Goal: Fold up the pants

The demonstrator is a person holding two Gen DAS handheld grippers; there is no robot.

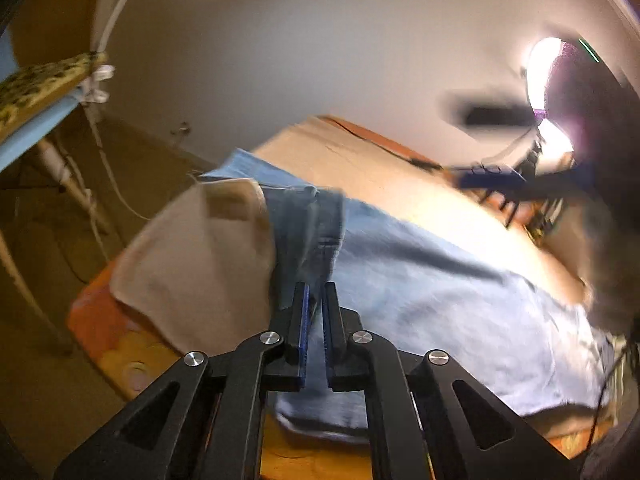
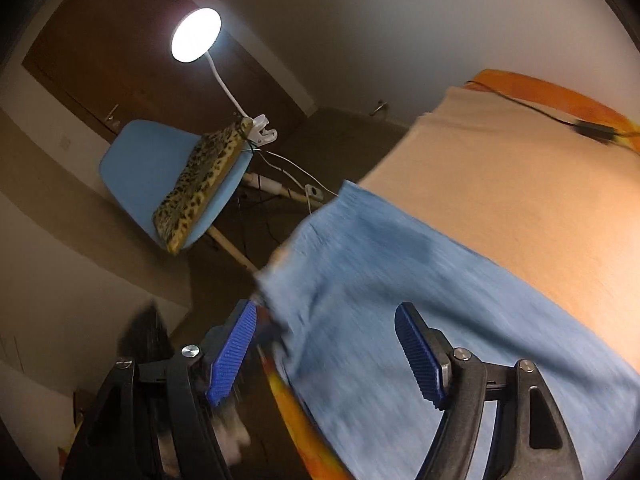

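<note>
Light blue jeans (image 1: 420,300) lie spread on a beige sheet (image 1: 360,168). My left gripper (image 1: 315,288) is shut, its tips pinching the darker waistband fold (image 1: 308,236), which stands up a little from the rest. A beige cloth flap (image 1: 200,264) lies just left of that fold. In the right wrist view my right gripper (image 2: 326,308) is open above the jeans (image 2: 380,280), near their frayed edge. One blue pad (image 2: 236,352) hangs beyond the cloth and the other is over it. Both views are blurred by motion.
An orange patterned cover (image 1: 104,328) shows under the sheet at the edge. A blue chair (image 2: 132,168) with a leopard-print cushion (image 2: 196,184) stands on the floor beside it, with a lit clip lamp (image 2: 196,34) and trailing white cables. A dark cable (image 2: 592,130) lies at the far side.
</note>
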